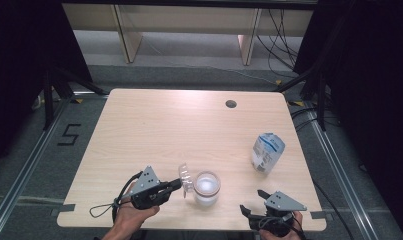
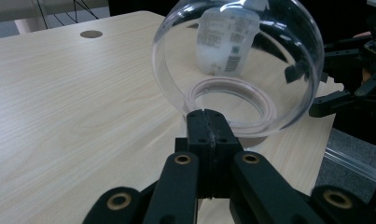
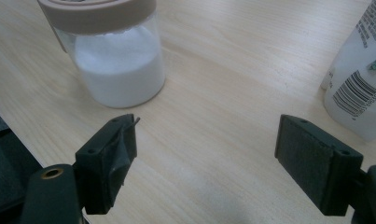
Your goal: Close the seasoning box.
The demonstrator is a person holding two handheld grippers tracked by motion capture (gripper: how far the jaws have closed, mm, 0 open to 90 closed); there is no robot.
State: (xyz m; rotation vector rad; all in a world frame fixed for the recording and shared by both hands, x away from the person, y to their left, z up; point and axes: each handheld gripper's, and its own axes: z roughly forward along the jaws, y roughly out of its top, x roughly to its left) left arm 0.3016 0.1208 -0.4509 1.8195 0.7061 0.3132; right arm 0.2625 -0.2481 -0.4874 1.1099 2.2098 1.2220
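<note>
A clear glass jar (image 1: 207, 188) with a pinkish rim holds white powder and stands near the table's front edge; it also shows in the right gripper view (image 3: 112, 51). My left gripper (image 1: 179, 183) is shut on the edge of a clear domed lid (image 1: 186, 180), held tilted just left of the jar's mouth. In the left gripper view the lid (image 2: 237, 65) stands upright above the closed jaws, and the jar rim shows through it. My right gripper (image 1: 253, 201) is open at the front right, with bare table between its pads (image 3: 113, 154).
A white plastic pouch with a barcode (image 1: 267, 152) stands at the right of the table, also at the right edge of the right gripper view (image 3: 363, 79). A round cable hole (image 1: 231, 104) lies near the far edge of the wooden table (image 1: 164, 130).
</note>
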